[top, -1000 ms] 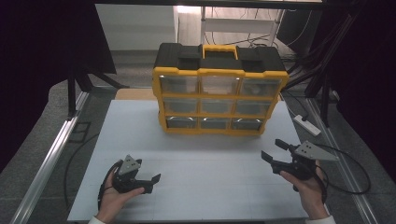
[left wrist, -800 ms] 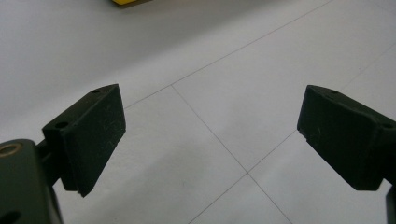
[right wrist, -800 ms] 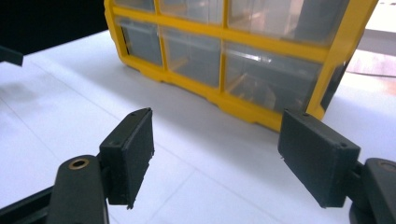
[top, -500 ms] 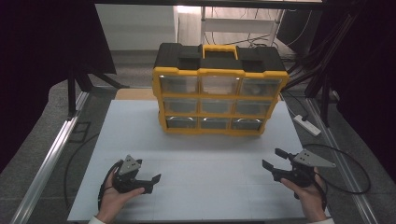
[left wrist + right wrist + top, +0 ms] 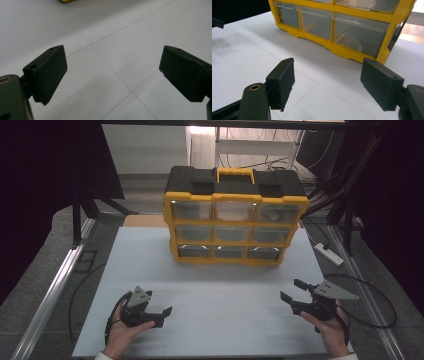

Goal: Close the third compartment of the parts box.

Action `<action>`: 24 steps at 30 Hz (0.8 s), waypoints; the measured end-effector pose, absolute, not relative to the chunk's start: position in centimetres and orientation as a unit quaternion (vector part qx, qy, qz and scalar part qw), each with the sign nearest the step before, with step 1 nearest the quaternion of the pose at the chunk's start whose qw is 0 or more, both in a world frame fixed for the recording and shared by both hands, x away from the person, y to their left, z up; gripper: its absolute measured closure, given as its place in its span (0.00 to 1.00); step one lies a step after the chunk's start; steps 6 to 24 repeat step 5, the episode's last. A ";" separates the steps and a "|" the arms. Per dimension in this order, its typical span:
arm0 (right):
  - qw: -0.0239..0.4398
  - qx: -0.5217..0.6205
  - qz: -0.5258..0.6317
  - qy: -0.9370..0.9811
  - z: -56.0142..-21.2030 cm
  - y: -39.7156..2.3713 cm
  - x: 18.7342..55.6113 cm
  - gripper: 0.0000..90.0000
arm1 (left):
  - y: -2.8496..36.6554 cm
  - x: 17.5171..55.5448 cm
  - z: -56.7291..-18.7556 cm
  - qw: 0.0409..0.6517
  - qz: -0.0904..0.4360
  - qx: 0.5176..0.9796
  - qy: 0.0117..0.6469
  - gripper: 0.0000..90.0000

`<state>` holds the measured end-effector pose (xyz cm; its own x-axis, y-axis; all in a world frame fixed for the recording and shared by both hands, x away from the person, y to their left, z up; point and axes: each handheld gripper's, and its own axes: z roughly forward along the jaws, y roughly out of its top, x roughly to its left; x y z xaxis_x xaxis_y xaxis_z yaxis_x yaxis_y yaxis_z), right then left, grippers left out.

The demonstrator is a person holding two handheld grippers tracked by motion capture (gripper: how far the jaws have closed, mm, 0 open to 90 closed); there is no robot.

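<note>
A yellow and black drawer organizer (image 5: pixel 235 222) with clear drawers stands at the back middle of the white table (image 5: pixel 215 285). My left gripper (image 5: pixel 156 306) rests in a hand near the front left edge, its jaws wide apart with nothing between them. In the left gripper view the left gripper (image 5: pixel 112 72) looks down on bare table. My right gripper (image 5: pixel 292 290) is held near the front right, open and empty. In the right gripper view the right gripper (image 5: pixel 328 82) points at the organizer's bottom row of drawers (image 5: pixel 337 27), well short of it.
Aluminium frame rails (image 5: pixel 50 285) run along both sides of the table. A white power strip (image 5: pixel 329 254) lies on the floor at the right, with cables (image 5: pixel 380 305) looping beside the right hand. Dark curtains hang left and right.
My right gripper has drifted slightly toward the near edge of the table. The left gripper has stayed where it was. Both keep their jaws apart.
</note>
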<state>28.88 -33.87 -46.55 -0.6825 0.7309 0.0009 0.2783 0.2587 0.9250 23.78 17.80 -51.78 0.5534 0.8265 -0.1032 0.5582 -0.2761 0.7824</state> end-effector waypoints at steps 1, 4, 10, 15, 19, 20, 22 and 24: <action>0.222 0.330 0.511 0.762 -46.6 -33.9 28.9 0.30 | 17.8 23.8 -51.8 0.407 0.165 0.782 0.443 0.09; 0.222 0.329 0.510 0.763 -46.6 -33.8 28.9 0.30 | 17.8 23.8 -51.8 0.407 0.165 0.782 0.443 0.09; 0.221 0.328 0.510 0.763 -46.6 -33.8 28.9 0.30 | 17.8 23.8 -51.8 0.407 0.165 0.781 0.443 0.09; 0.221 0.328 0.510 0.763 -46.6 -33.8 28.9 0.30 | 17.8 23.8 -51.8 0.407 0.165 0.781 0.443 0.09; 0.221 0.328 0.510 0.763 -46.6 -33.8 28.9 0.30 | 17.8 23.8 -51.8 0.407 0.165 0.781 0.443 0.09; 0.221 0.328 0.510 0.763 -46.6 -33.8 28.9 0.30 | 17.8 23.8 -51.8 0.407 0.165 0.781 0.443 0.09; 0.221 0.328 0.510 0.763 -46.6 -33.8 28.9 0.30 | 17.8 23.8 -51.8 0.407 0.165 0.781 0.443 0.09; 0.221 0.328 0.510 0.763 -46.6 -33.8 28.9 0.30 | 17.8 23.8 -51.8 0.407 0.165 0.781 0.443 0.09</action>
